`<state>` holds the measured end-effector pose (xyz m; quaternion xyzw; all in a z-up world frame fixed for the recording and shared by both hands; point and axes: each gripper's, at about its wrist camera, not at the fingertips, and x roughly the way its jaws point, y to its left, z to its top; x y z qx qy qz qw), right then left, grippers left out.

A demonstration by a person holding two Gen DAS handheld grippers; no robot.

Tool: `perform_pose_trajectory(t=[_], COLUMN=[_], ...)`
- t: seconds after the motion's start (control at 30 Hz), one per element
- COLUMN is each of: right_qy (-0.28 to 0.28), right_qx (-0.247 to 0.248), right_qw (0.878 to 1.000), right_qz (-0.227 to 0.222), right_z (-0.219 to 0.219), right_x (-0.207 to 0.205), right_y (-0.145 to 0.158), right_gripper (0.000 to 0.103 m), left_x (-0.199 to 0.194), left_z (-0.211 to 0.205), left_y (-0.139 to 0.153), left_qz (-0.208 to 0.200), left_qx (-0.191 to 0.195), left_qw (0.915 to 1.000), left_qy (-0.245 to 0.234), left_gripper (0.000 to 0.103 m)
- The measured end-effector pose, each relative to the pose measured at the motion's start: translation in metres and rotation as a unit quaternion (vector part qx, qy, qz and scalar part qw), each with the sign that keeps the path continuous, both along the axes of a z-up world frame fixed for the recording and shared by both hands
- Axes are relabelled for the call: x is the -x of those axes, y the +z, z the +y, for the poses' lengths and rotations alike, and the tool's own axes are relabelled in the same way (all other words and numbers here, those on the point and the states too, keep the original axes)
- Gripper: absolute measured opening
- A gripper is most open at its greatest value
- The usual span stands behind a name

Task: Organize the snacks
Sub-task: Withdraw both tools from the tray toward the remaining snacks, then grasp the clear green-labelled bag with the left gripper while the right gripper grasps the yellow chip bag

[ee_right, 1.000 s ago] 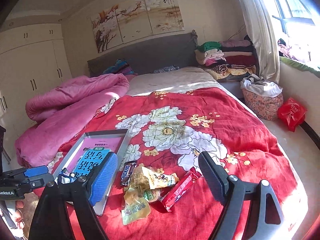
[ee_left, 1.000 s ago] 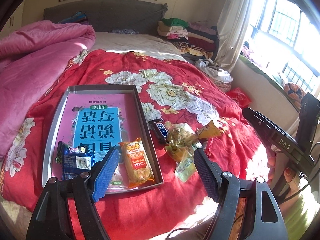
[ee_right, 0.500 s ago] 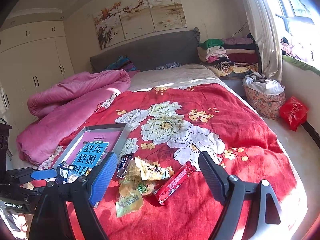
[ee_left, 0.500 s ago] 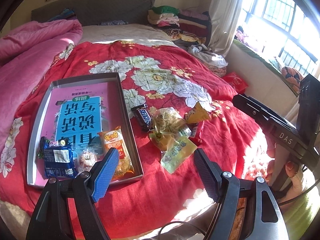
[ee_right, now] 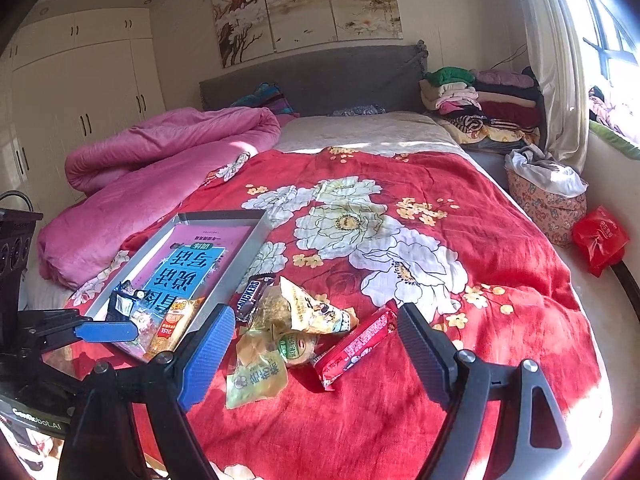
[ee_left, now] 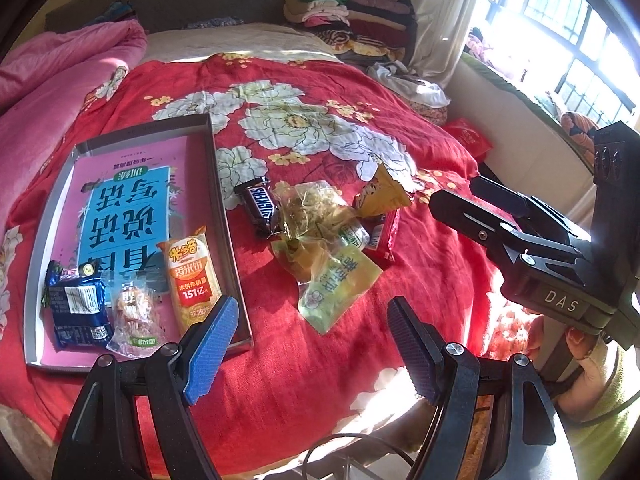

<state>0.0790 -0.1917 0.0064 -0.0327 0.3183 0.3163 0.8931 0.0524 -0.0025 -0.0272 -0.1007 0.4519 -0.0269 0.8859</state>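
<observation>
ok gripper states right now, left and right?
Left gripper: open, empty, above the red bedspread beside the tray.
Right gripper: open, empty, over the loose snack pile.

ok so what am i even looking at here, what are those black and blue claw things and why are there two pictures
There is no robot here. A person holds a pair of tongs in each hand, each with a camera looking forward along its two fingers, hence two pictures of one bed.

The left tongs and the right tongs are both open and hold nothing.

On the red floral blanket lies a shallow grey tray with three snacks in it: a blue packet, a clear-wrapped biscuit and an orange rice cracker pack.

Beside the tray is a loose pile: a Snickers bar, yellow-green packets and a red wrapper.
</observation>
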Motion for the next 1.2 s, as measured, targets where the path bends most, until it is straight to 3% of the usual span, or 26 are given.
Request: perform_pose_trajectory(t=[0.33,0.8,0.97,1.2], right_qy=[0.006,0.022,0.045,0.061], right_qx=[0.013,0.053,0.085,0.086], right_qw=[1.000,0.998,0.995,0.994], right_qz=[0.023,0.038,0.021,0.031], right_z=[0.002,0.006,0.021,0.031], right_x=[-0.012,-0.034,-0.037,-0.054], right_y=[-0.016,-0.039,-0.046,-0.056], right_gripper=[0.083,0.083,0.078,0.063], left_x=[-0.016,-0.053,-0.059,-0.070], left_z=[-0.001,-0.008,-0.006,0.000], left_y=[-0.013,-0.047,-0.047,-0.055], left_qz=[0.020,0.058,0.052,0.066], left_qx=[0.021,-0.001,0.008,0.023], left_qw=[0.9996,0.9983,0.9986,0.9974], left_qy=[0.003,0.002,0.007,0.018], left_gripper=[0.078,0.078,0.075,0.063])
